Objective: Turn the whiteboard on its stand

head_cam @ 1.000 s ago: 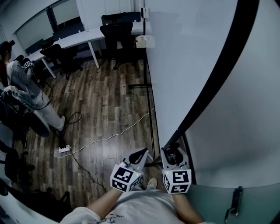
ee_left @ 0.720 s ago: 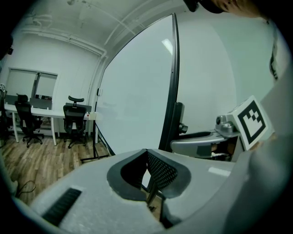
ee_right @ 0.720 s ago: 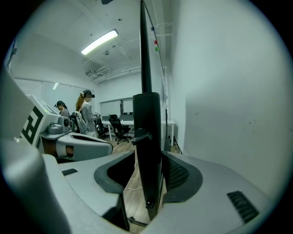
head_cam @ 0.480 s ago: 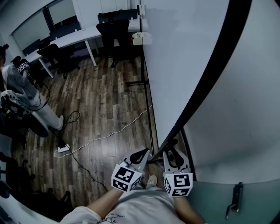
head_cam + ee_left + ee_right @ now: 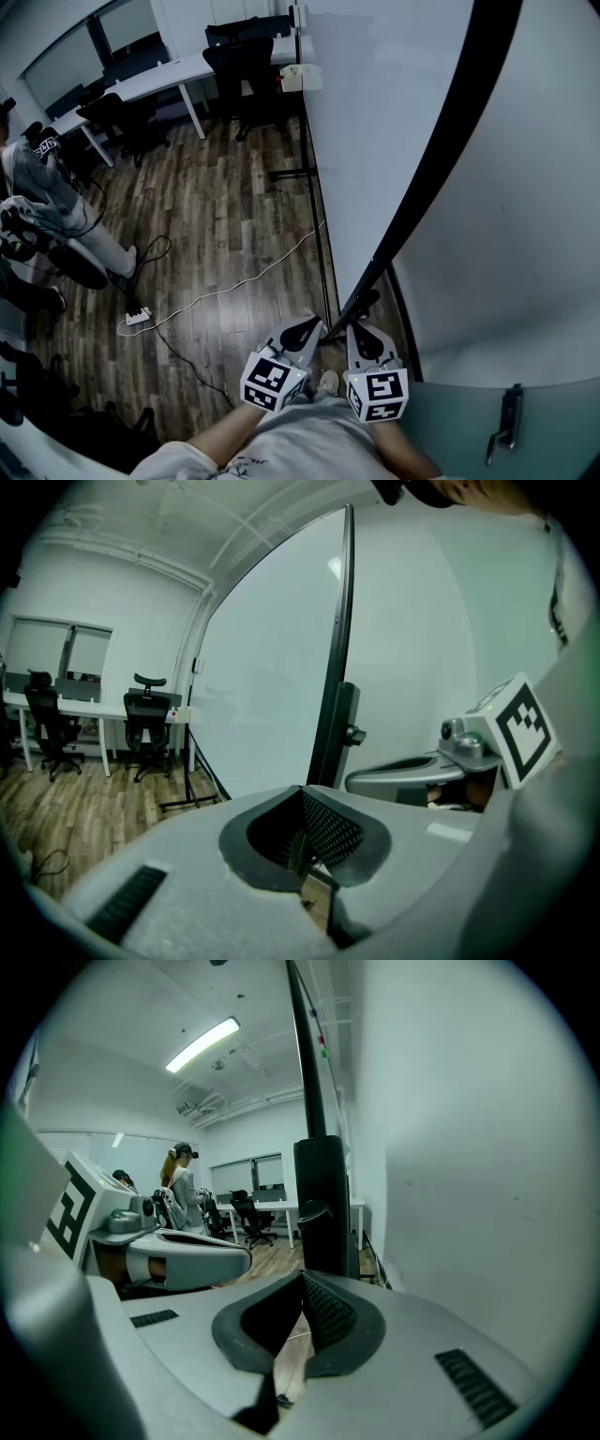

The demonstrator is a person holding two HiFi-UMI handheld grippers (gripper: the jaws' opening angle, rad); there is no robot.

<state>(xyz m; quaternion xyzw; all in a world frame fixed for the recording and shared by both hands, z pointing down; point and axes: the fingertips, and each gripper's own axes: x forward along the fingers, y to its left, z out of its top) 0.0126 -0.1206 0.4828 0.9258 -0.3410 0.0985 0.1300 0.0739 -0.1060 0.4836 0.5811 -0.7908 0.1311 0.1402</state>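
The whiteboard [image 5: 394, 112] stands tall on its stand, its black side frame [image 5: 441, 159] running down to a black post [image 5: 361, 305] just ahead of my grippers. My right gripper [image 5: 364, 336] sits right below that post with its jaws shut and nothing between them. In the right gripper view its pads [image 5: 302, 1312] meet in front of the post [image 5: 323, 1204]. My left gripper [image 5: 302, 330] hangs beside it to the left, jaws shut and empty. In the left gripper view the board face [image 5: 262, 696] and the post [image 5: 336, 724] rise ahead.
A pale wall [image 5: 525, 234] lies right of the frame, and a door handle [image 5: 502, 431] shows at bottom right. A stand foot [image 5: 300, 176] rests on the wood floor. A white cable and power strip [image 5: 138, 319] lie left. A person [image 5: 47, 197] stands at far left, with desks and chairs [image 5: 169, 80] behind.
The right gripper's jaws have gone from open to shut by the post. Both grippers stay in about the same place; the view has shifted slightly.
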